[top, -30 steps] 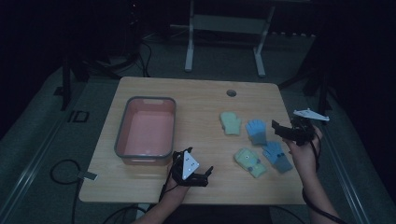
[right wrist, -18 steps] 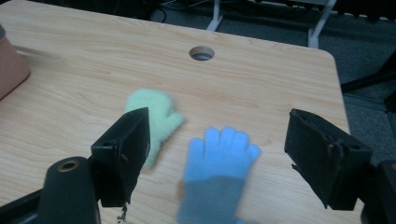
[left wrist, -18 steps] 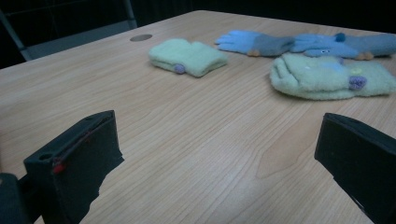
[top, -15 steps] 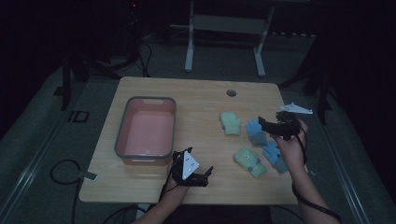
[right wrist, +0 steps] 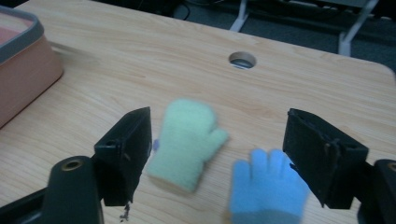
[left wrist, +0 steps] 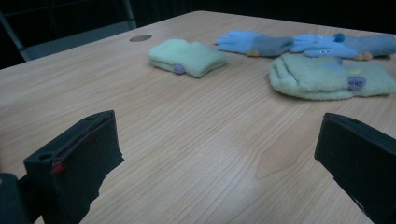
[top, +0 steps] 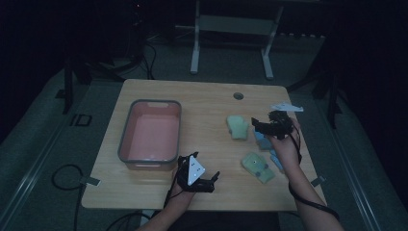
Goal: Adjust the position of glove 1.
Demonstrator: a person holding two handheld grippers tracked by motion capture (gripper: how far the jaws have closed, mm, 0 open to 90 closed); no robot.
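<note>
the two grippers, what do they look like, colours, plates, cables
Both are black handheld tools with blocky black jaws. The left tongs carry a pale grey three-cornered plate with dark dots; the right tongs have a similar pale plate. A dark cable trails from each along the forearm. No sleeves show on the forearms.

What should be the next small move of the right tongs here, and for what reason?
Probably lower the right tongs a little onto the light green mitten and close. Their jaws stand wide open with nothing held, and in the right gripper view the mitten lies on the table between them, nearer one jaw. The blue glove lies close beside it, so aim clear of it.
</note>
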